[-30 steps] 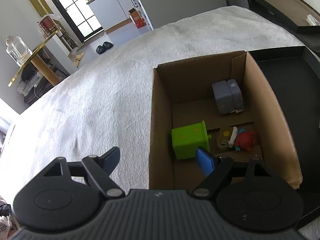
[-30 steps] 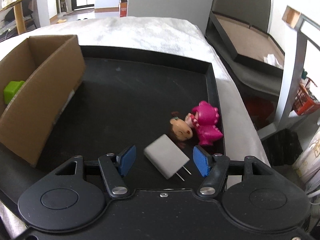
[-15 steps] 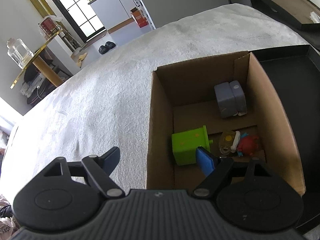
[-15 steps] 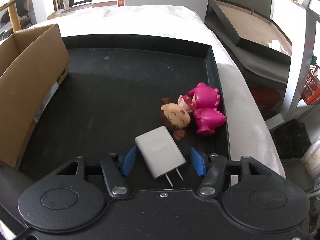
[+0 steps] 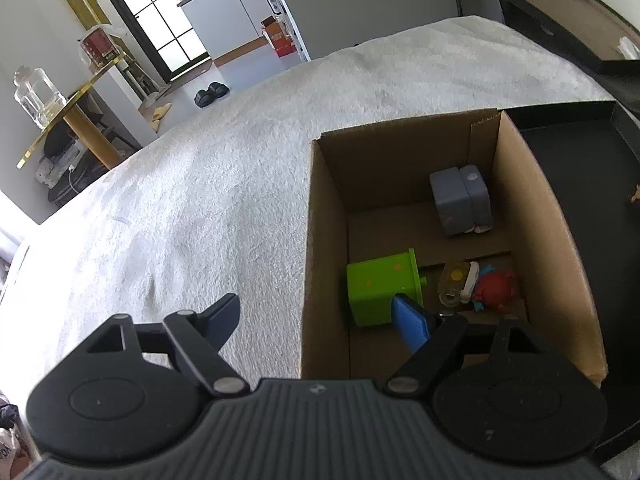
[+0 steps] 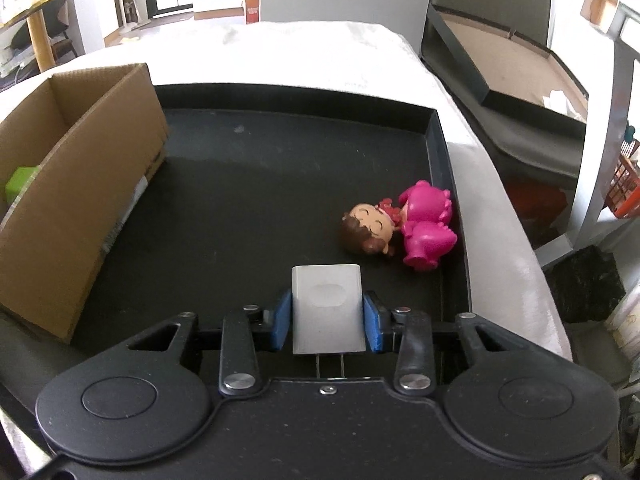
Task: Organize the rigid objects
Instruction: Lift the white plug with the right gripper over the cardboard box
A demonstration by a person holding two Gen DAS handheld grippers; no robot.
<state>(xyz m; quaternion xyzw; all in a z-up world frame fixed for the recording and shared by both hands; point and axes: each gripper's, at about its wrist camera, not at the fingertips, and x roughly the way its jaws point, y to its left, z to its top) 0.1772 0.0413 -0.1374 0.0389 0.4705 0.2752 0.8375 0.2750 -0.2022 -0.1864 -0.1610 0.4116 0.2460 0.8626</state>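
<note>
Squared up since a second ago, white charger [image 6: 328,312] is sitting between right gripper [image 6: 329,322] jaws, which are closing onto its sides; pink doll [image 6: 400,230] is lying just beyond. Left gripper [image 5: 320,320] jaws are standing wide, straddling cardboard box [image 5: 324,240] wall.

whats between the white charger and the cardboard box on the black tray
Nothing: in the right wrist view only bare black tray lies between the white charger and the cardboard box.

The left gripper [image 5: 318,318] points steeply downward with its jaws spread wide and nothing between them. The right gripper [image 6: 327,322] also tilts downward, its jaws closing, with both blue pads [image 6: 282,318] against the sides of a white charger [image 6: 328,306].
</note>
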